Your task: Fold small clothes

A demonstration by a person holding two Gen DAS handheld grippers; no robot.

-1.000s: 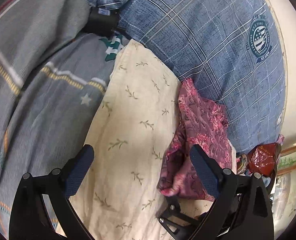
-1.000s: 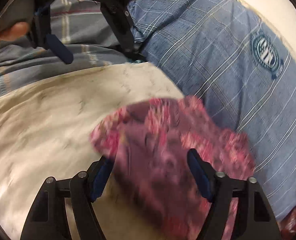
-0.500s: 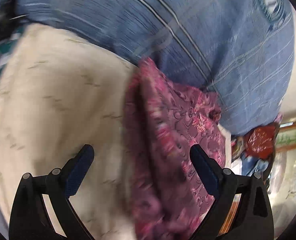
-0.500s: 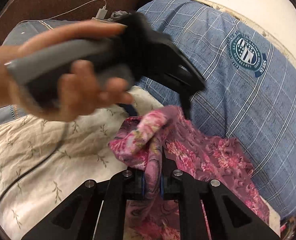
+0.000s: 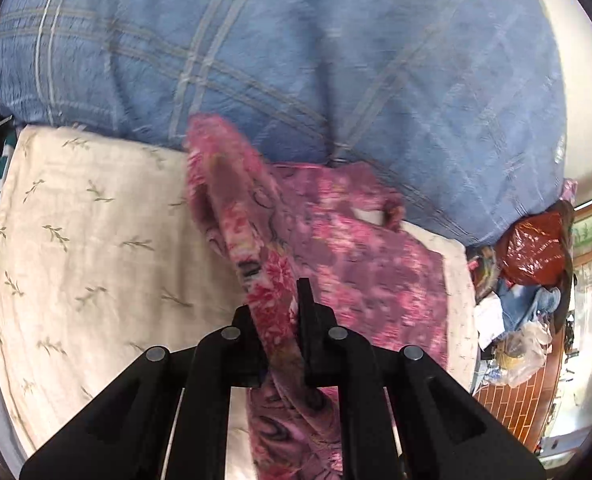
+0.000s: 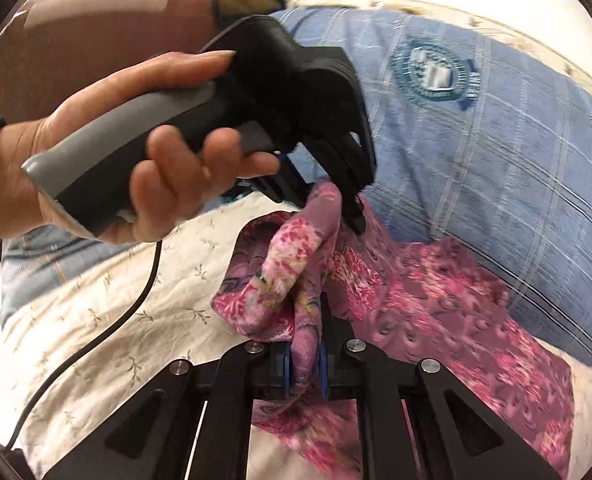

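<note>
A small pink and purple floral garment (image 5: 347, 248) lies crumpled on a cream leaf-print cloth (image 5: 88, 248). My left gripper (image 5: 282, 304) is shut on a raised fold of the garment. In the right wrist view my right gripper (image 6: 305, 344) is shut on another fold of the same garment (image 6: 435, 296). The left gripper (image 6: 335, 196), held by a hand, pinches the garment's top just beyond my right fingers. The two grips are close together and lift the edge off the cloth.
A big blue plaid pillow (image 5: 335, 60) with a round crest (image 6: 431, 68) lies right behind the garment. A red plastic bag (image 5: 535, 252) and mixed clutter sit at the far right. A black cable (image 6: 108, 332) trails across the cream cloth (image 6: 116, 340).
My left gripper moved right over the garment and shut on a fold. My right gripper, open a second ago, shut on the garment and holds it raised.
</note>
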